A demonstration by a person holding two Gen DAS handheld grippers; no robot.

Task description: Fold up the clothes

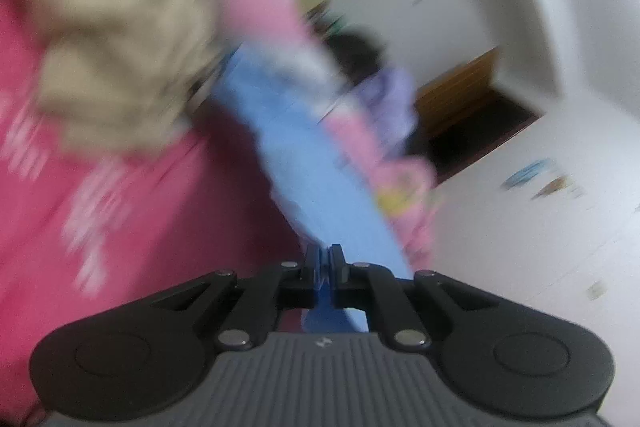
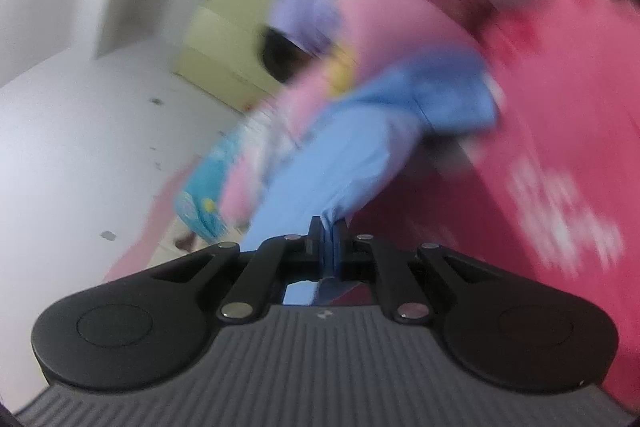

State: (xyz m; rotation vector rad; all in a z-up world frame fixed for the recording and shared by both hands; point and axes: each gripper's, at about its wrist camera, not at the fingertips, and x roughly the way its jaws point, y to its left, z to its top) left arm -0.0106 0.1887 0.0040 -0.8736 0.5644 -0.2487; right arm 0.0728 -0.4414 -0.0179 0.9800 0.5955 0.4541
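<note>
Both views heavily smeared; fine detail unreadable. Left tongs (image 1: 325, 259) pinching an edge of the blue garment (image 1: 296, 147); right tongs (image 2: 329, 233) pinching another bunched edge of the same cloth (image 2: 340, 155). Garment stretched in the air between the two, over a pile of pink clothes (image 1: 120, 207); a beige piece (image 1: 120, 47) lying on that pile. Likely risks: thin cloth slipping from a shallow pinch under a quick pull; blue hem dragging the beige piece or pink clothes along; uneven tension skewing the fold.
</note>
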